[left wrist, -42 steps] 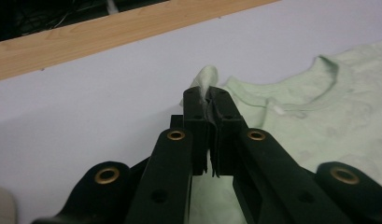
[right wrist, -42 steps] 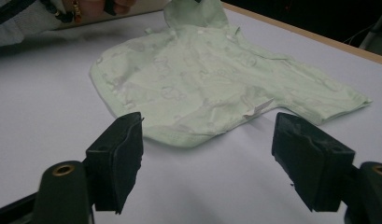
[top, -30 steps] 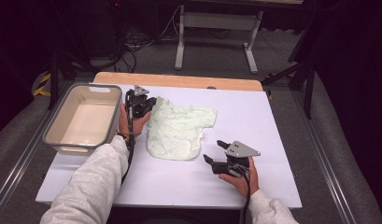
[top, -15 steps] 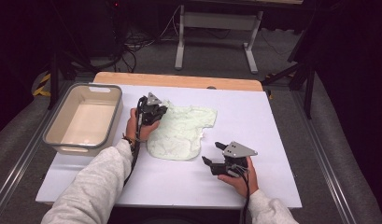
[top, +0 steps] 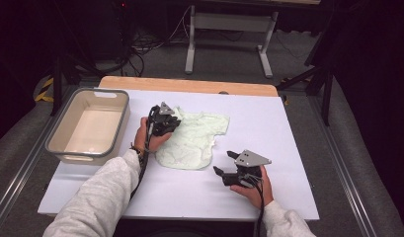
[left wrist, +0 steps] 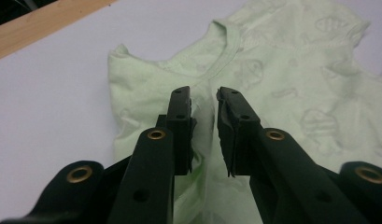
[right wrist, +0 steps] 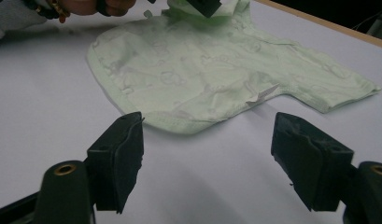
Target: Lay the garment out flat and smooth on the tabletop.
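The pale green baby shirt (top: 193,139) lies flat on the white table (top: 298,128). The left claw (left wrist: 205,100), just opening, hovers slightly parted at its collar; the right claw (right wrist: 207,140) waits spread wide before the hem, ready to fold.

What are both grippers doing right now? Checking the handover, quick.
Left gripper: jaws just opening, slightly apart over the green shirt, gripping nothing.
Right gripper: open wide, empty, just short of the shirt's hem.

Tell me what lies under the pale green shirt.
The pale green cotton shirt lies flat on the white table sheet, which shows all around it. Whatever sits beneath the cloth itself is covered and cannot be seen.
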A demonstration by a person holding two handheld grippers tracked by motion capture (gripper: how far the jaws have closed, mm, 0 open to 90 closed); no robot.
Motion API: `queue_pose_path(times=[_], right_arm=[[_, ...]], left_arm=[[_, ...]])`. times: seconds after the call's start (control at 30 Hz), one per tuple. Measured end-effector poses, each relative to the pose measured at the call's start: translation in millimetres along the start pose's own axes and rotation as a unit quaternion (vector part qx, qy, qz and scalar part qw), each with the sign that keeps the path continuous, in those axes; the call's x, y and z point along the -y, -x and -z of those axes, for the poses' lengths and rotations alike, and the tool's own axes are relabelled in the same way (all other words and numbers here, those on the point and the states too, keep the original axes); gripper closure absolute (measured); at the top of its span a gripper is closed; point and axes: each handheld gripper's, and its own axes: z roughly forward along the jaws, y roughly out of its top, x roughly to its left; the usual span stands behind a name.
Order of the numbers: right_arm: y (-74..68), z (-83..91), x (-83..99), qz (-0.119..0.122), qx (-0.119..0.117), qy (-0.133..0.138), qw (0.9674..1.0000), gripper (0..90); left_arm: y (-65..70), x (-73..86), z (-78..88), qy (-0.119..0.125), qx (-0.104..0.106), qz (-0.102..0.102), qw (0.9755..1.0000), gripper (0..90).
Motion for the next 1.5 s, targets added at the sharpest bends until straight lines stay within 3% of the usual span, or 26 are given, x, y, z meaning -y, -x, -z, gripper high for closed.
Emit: queue_pose_path(times=[0.13,0.23,0.3,0.4,0.47,0.63,0.73,1.0,1.13,1.3,1.5], right_arm=[[0.9,0.1,-0.1,-0.001,0.001,0.002,1.0,23.9],[0.9,0.4,-0.3,-0.002,0.001,0.004,1.0,23.8],[0.7,0.4,-0.5,-0.001,0.001,0.004,1.0,23.8],[0.8,-0.1,-0.2,-0.003,0.0,0.003,1.0,23.8],[0.7,0.1,-0.1,-0.002,-0.002,0.003,1.0,23.8],[1.5,0.0,0.4,-0.003,-0.002,0.002,1.0,23.8],[1.4,-0.1,0.4,-0.003,-0.002,0.002,1.0,23.8],[-1.5,-2.8,0.2,0.003,-0.006,-0.003,1.0,23.8],[-0.7,-1.7,0.4,0.001,-0.004,-0.001,1.0,23.8],[-0.7,-1.9,0.1,0.001,-0.005,-0.001,1.0,23.8],[0.0,-1.4,0.9,0.002,-0.006,-0.002,1.0,23.8]], left_arm=[[-6.3,-10.4,21.1,0.037,-0.007,0.001,0.9993,73.1],[-14.8,-14.5,30.2,0.041,-0.025,0.003,0.9989,75.8],[-20.7,-13.0,32.0,0.04,-0.025,0.013,0.9988,80.4],[-27.8,-6.5,25.4,0.014,-0.036,0.025,0.9989,83.9],[-33.3,3.6,16.1,-0.009,-0.03,0.04,0.9987,87.5],[-30.5,17.4,10.2,-0.026,-0.018,0.048,0.9984,88.3],[-23.2,22.6,10.3,-0.036,-0.02,0.028,0.9988,88.2],[-12.7,31.1,4.8,-0.062,-0.009,0.005,0.998,86.9],[-8.1,27.0,2.6,-0.061,-0.021,-0.017,0.9978,84.9],[-2.7,10.0,-2.0,-0.038,-0.013,-0.028,0.9988,83.8],[5.9,8.7,-17.2,-0.063,0.001,-0.042,0.9971,85.6]])
